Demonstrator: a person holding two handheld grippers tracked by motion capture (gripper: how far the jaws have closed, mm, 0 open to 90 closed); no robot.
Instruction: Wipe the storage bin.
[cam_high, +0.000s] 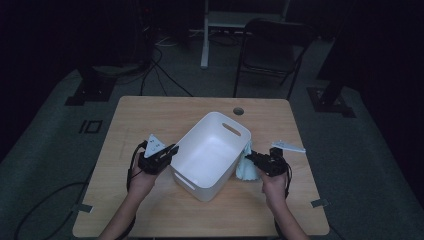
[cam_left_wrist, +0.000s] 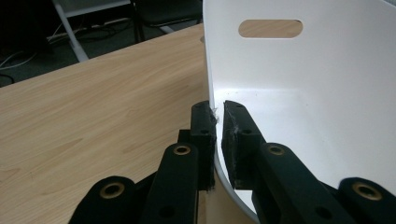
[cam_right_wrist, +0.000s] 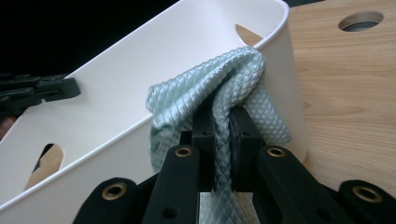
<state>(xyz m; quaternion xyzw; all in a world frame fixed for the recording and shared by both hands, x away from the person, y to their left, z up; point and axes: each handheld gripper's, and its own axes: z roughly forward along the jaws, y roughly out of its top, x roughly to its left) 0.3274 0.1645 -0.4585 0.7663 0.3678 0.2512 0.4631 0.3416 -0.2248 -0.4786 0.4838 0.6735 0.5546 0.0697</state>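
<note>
A white plastic basket (cam_high: 192, 177) with slot handles stands in the middle of the wooden table. My left gripper (cam_high: 173, 149) is shut on the basket's left wall (cam_left_wrist: 211, 74), one jaw outside and one inside. My right gripper (cam_high: 248, 156) is shut on a pale green quilted cloth (cam_high: 246, 169), held against the basket's right rim. In the right gripper view the cloth (cam_right_wrist: 219, 81) bunches up over the jaws and rests against the outer wall (cam_right_wrist: 140, 60) near the rim. The left gripper (cam_right_wrist: 37, 91) shows across the basket there.
The wooden table (cam_high: 150, 112) has a round cable hole (cam_high: 238, 111) at its far side. A small pale object (cam_high: 289, 146) lies right of my right gripper. A dark folding chair (cam_high: 272, 52) and a white stand (cam_high: 205, 35) are beyond the table.
</note>
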